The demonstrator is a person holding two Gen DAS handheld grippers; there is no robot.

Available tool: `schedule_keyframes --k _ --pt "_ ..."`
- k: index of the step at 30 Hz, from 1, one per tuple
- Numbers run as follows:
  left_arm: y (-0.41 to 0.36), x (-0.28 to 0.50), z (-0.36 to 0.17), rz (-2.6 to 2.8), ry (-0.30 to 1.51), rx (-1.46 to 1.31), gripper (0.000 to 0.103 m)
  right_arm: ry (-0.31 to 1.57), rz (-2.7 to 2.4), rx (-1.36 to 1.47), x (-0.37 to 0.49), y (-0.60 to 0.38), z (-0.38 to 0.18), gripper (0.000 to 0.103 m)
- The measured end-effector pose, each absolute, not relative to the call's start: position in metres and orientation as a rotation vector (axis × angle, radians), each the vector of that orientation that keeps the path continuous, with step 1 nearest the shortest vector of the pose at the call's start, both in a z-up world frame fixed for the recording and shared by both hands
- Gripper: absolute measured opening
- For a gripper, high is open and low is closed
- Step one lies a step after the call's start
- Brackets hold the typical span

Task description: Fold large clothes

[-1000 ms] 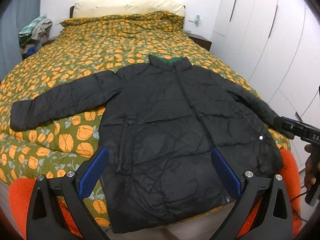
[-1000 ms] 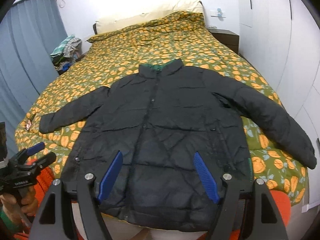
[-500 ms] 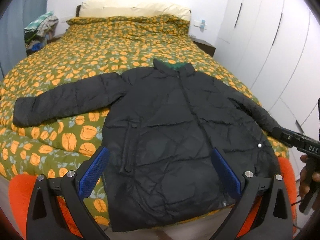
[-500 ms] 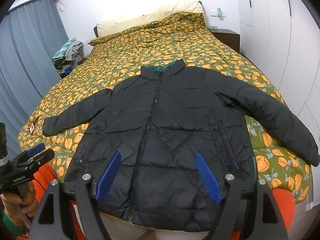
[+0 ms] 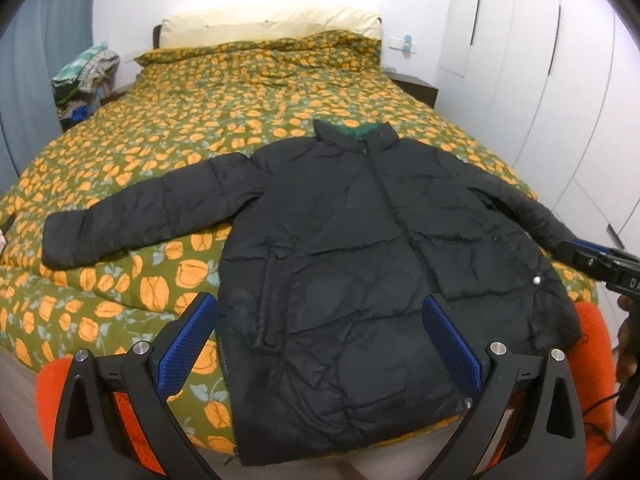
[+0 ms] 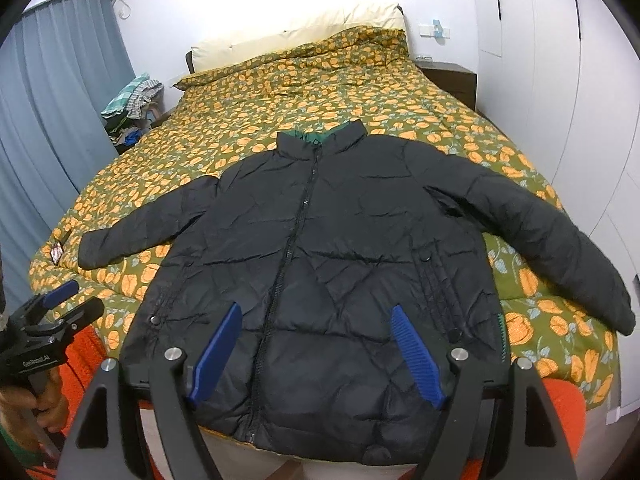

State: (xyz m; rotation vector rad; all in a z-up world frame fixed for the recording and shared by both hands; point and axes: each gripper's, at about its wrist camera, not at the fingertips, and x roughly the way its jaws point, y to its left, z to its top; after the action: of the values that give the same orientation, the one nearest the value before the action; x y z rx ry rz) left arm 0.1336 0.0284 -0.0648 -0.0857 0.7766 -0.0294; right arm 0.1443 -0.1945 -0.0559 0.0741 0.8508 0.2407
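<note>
Left wrist view was centred on the black puffer jacket (image 5: 360,248), which was laid flat, front up and zipped, on the orange-flowered bedspread (image 5: 240,92), collar toward the pillow (image 5: 272,24) and hem at the near bed edge. Going left to right: the jacket's left-side sleeve (image 5: 140,212) was stretched out sideways over the bedspread, cuff well apart from the body; the torso lay in the middle, with its long axis running straight away from the cameras; the right-side sleeve (image 6: 540,240) was angled out and down toward the near right corner of the bed. The left gripper (image 5: 320,344) was held above the hem with its blue pads spread wide and nothing between them. The right gripper (image 6: 316,350) was likewise held over the lower torso, pads apart, empty; it was also caught at the right edge of the left wrist view, close to the right cuff. Neither tool was touching the fabric as far as could be judged. The jacket was unfolded, so the task was judged to be at its start. The next move was judged to turn on the sleeves: each lay outboard of its own gripper, left sleeve nearer the left tool, right sleeve nearer the right, and each would probably have to be brought inward across the torso. A pile of clothes (image 6: 132,100) was seen by the blue curtain (image 6: 52,120), well clear of the work.
</note>
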Motion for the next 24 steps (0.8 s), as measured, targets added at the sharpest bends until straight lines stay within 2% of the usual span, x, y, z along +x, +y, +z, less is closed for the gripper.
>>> schedule_keyframes --k 24 --pt "0.018 0.139 -0.071 -0.020 0.805 -0.033 0.102 0.871 0.103 0.177 0.152 -0.250 -0.066 0.079"
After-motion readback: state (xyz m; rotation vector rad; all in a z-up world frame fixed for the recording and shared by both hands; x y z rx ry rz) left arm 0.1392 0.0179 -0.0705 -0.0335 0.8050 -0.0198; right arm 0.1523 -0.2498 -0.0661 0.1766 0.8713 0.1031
